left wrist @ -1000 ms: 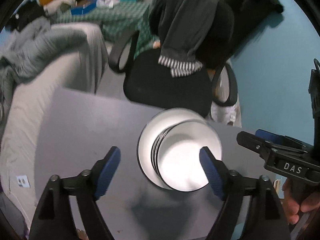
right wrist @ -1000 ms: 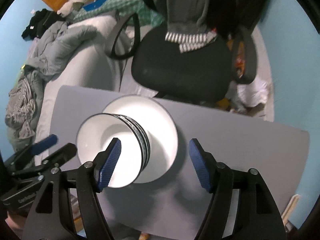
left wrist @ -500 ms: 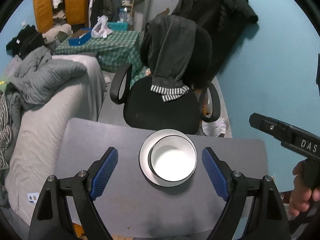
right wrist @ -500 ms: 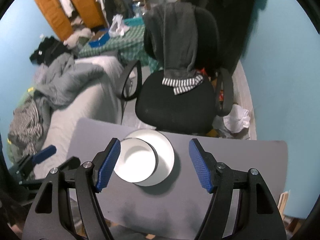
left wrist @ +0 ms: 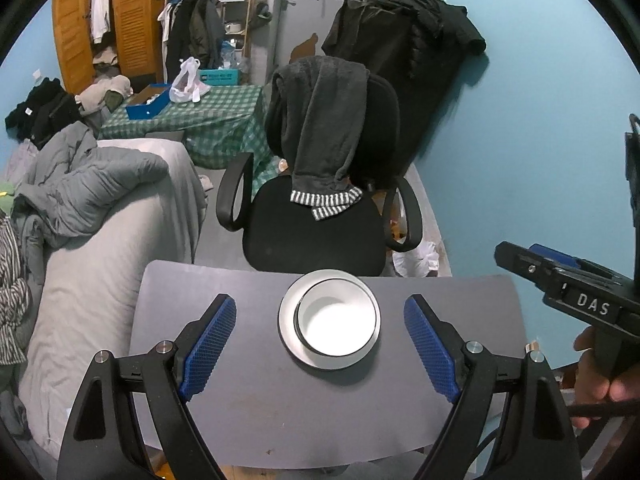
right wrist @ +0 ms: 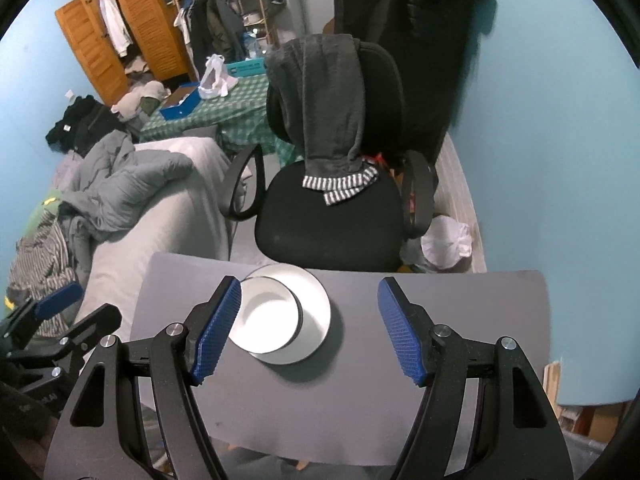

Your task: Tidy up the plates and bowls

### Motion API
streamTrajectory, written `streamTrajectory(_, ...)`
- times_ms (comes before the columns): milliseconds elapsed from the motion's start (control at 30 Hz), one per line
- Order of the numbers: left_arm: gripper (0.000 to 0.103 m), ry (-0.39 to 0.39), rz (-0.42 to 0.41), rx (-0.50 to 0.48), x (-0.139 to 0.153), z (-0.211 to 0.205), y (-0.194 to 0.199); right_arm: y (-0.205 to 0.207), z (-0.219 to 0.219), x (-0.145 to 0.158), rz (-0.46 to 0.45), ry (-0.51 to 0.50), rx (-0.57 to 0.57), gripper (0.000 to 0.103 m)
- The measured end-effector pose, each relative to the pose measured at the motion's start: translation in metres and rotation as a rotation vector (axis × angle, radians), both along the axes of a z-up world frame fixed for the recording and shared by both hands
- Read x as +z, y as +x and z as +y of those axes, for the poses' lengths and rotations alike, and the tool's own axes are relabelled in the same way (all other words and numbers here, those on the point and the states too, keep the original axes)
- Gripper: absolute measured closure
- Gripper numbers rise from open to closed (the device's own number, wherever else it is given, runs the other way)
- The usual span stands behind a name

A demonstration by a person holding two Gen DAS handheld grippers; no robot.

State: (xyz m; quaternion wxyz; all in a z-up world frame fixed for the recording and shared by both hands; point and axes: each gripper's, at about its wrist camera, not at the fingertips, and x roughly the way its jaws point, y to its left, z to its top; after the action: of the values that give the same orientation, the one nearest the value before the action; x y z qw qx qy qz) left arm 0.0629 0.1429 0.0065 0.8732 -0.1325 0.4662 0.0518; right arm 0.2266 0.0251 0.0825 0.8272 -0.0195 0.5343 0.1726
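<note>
A white bowl stack (left wrist: 335,322) with dark rims sits on a white plate (left wrist: 287,320) near the far edge of the grey table (left wrist: 248,408). It also shows in the right wrist view, bowl (right wrist: 266,316) on plate (right wrist: 316,312). My left gripper (left wrist: 320,348) is open and empty, held high above the table with the dishes between its blue pads. My right gripper (right wrist: 310,328) is open and empty, also high, to the right of the dishes. The right gripper's body (left wrist: 576,300) shows at the right of the left wrist view.
A black office chair (left wrist: 316,216) with a grey garment over its back stands just beyond the table. A grey-covered sofa (left wrist: 100,248) with heaped clothes lies to the left. A blue wall (left wrist: 540,160) is on the right. A white bag (right wrist: 446,240) sits on the floor.
Both grippers have risen and pulled back from the dishes, which now look much smaller. The bowls sit stacked on the plate, untouched by either gripper.
</note>
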Motion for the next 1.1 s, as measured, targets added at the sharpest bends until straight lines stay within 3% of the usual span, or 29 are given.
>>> streamTrajectory(1100,0.016,0.0,0.007,-0.005,0.005,-0.017,-0.006,-0.014,-0.004,0.01,-0.013,-0.018,0.009,0.033)
